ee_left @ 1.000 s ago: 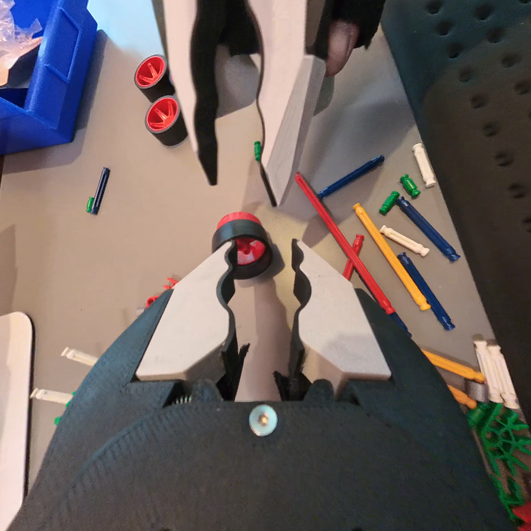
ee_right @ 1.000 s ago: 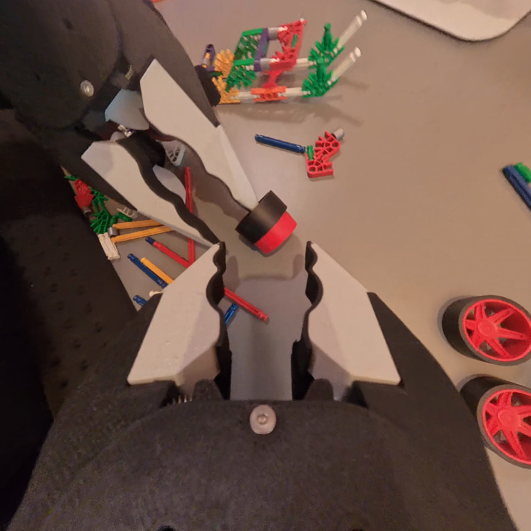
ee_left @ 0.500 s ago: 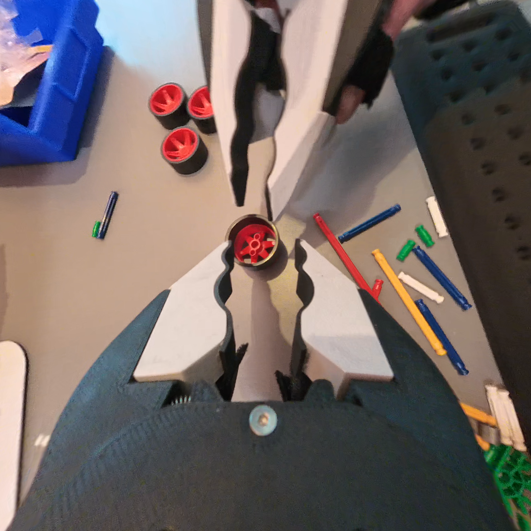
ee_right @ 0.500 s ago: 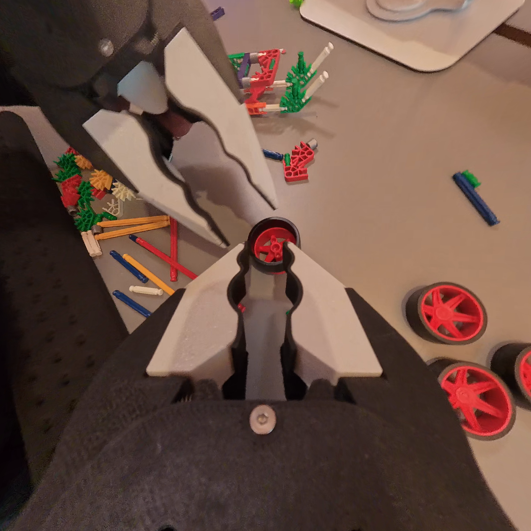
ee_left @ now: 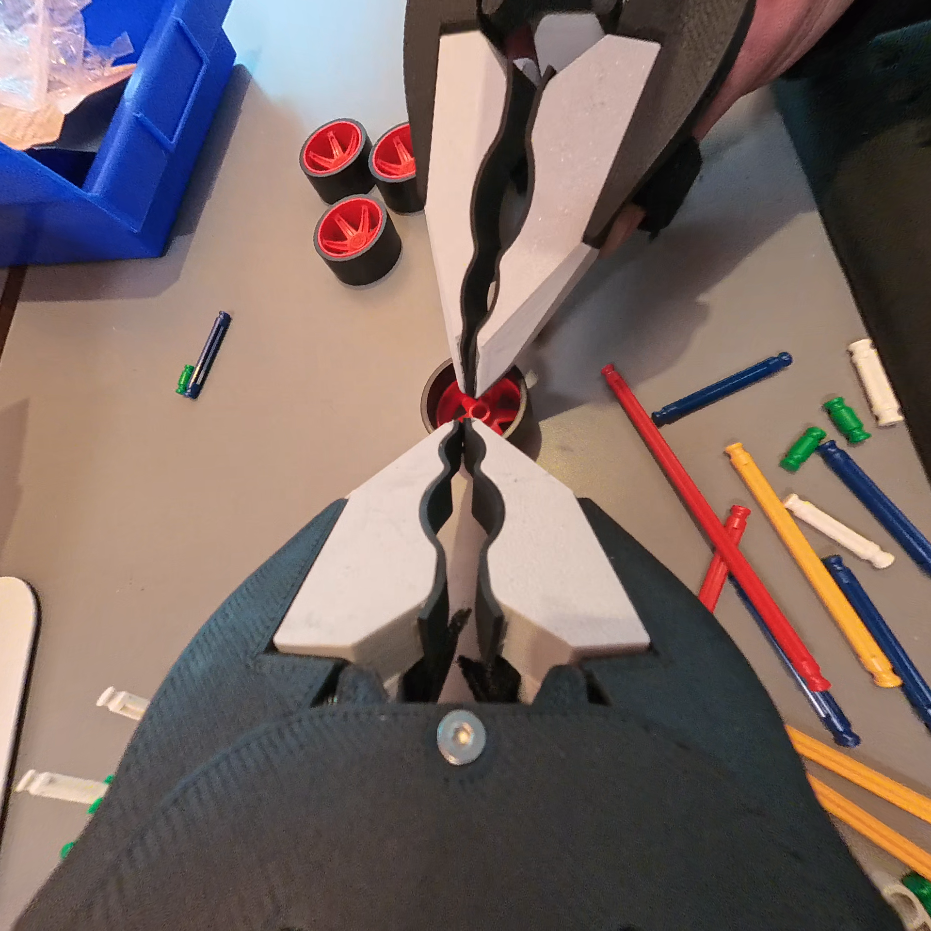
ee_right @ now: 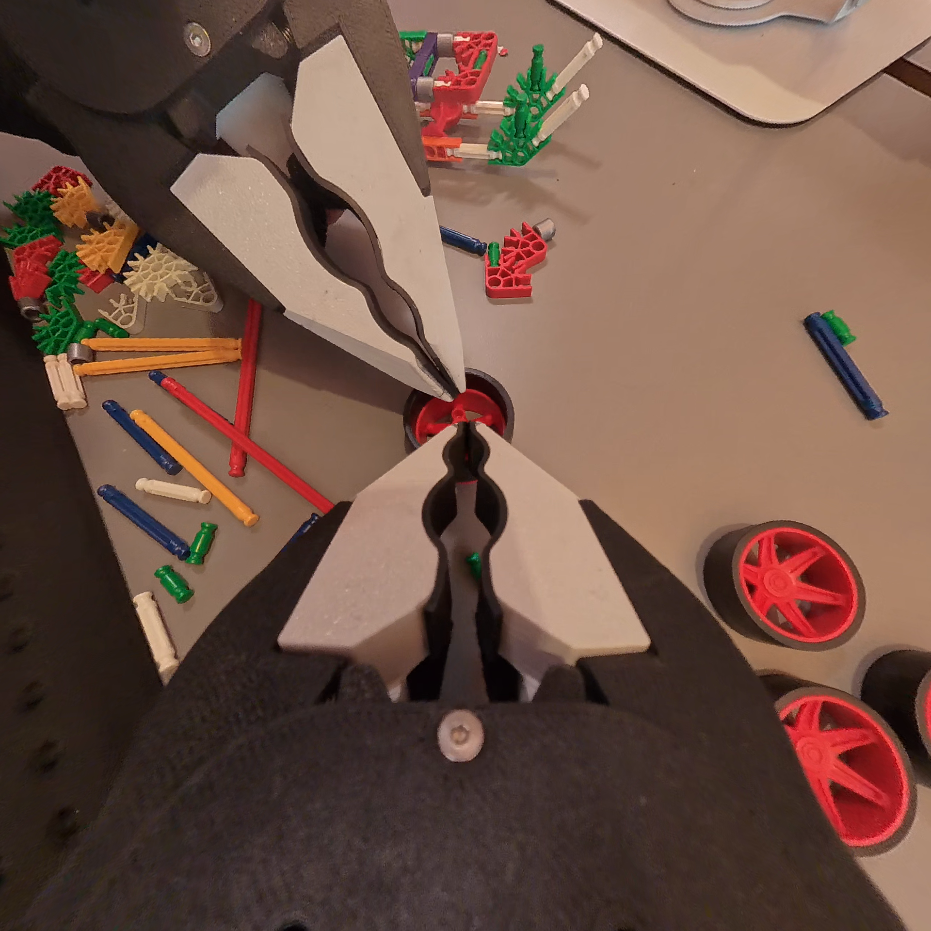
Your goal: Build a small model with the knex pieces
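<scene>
Both claws meet over 1 small black-tyred wheel with a red spoked plastic hub (ee_left: 496, 403), lying flat on the grey desk (ee_left: 302, 453), and their tips cover much of that hub. Whether either tip actually pinches a spoke is hard to make out.

Half a second ago the left claw (ee_left: 464, 425) stood wide apart just short of the wheel; now its jaws are pressed together, tips at the hub's near rim. The right claw (ee_right: 464, 427) has closed further too, tips touching, reaching onto the hub from the opposite side.

Beyond the left claw, to its left, sit 3 larger red-and-black wheels (ee_left: 355, 237), 1 partly hidden behind the right claw. Right of the left claw lie scattered red, blue, yellow and white plastic rods (ee_left: 715, 524). A blue plastic bin (ee_left: 126, 166) is cut off at far left.
</scene>
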Motion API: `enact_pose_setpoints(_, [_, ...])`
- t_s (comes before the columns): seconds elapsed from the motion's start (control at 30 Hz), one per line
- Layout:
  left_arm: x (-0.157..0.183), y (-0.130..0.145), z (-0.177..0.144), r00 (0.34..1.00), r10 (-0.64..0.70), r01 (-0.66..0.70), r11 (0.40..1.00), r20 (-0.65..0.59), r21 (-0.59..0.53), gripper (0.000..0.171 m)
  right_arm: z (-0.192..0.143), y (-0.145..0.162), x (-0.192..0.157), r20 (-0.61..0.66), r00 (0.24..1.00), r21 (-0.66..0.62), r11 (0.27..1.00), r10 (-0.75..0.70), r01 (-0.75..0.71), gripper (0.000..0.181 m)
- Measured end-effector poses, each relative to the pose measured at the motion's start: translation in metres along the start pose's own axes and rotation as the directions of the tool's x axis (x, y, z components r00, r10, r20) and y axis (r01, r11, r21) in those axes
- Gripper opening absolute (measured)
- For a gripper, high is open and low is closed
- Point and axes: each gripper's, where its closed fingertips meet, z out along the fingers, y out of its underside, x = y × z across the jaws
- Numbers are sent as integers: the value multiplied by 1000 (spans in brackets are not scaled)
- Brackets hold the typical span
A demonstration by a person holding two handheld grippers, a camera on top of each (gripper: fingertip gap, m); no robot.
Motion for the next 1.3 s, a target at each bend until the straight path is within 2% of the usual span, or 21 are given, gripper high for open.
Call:
enact_pose_setpoints(0.17, [0,5,6,1000,17,-17,1000,19,-18,0,4,5,-2,37,998,16,999,49,-50,0])
enact_pose_setpoints(0.27, [0,6,9,998,-25,22,998,53,58,0,9,5,1,56,995,1,997,81,-81,0])
enact_pose_setpoints(0.33, [0,6,9,997,7,-9,1000,73,25,0,10,4,1,59,995,-11,997,78,-77,0])
enact_pose_setpoints(0.4, [0,6,8,998,-26,24,999,55,29,0,8,3,0,76,988,-32,991,135,-133,0])
enact_pose_setpoints(0.47, [-1,3,2,998,-34,34,999,45,5,0,-1,0,1,62,993,-78,992,104,-99,5])
enact_pose_setpoints(0.5, [0,-1,-1,999,-50,50,999,20,12,0,-8,-7,-1,70,994,-58,995,89,-85,21])
enact_pose_setpoints(0.57, [1,-3,-6,998,-65,65,998,-23,-6,16,-19,-17,-3,94,994,-54,997,60,-55,23])
enact_pose_setpoints(0.6, [1,-4,-7,997,-57,56,998,-43,-12,19,-21,-16,0,80,996,-86,996,33,-26,28])
enact_pose_setpoints(0.7, [-1,-7,-4,995,-53,51,998,-88,-28,21,-20,-9,6,57,998,-191,980,-40,50,30])
enact_pose_setpoints(0.77, [-3,-5,2,994,-42,35,997,-98,-73,30,-15,-1,7,66,996,-254,964,-61,76,33])
enact_pose_setpoints(0.87, [2,6,11,990,-41,21,990,-137,-141,29,-7,9,5,91,994,-304,949,-64,89,33])
enact_pose_setpoints(0.93, [6,4,11,985,-62,41,991,-161,-129,25,-4,13,3,101,993,-324,942,-56,86,32])
enact_pose_setpoints(1.03, [4,6,8,987,-64,45,990,-144,-136,30,-11,-2,-2,109,993,-256,964,-46,73,32])
enact_pose_setpoints(1.13, [0,-4,-3,987,-84,74,994,-139,-79,28,-19,-9,-5,115,992,-237,968,-56,82,37])
enact_pose_setpoints(1.3, [6,0,-9,982,-84,67,992,-169,-105,31,-11,-12,-13,130,988,-228,967,-86,114,42])
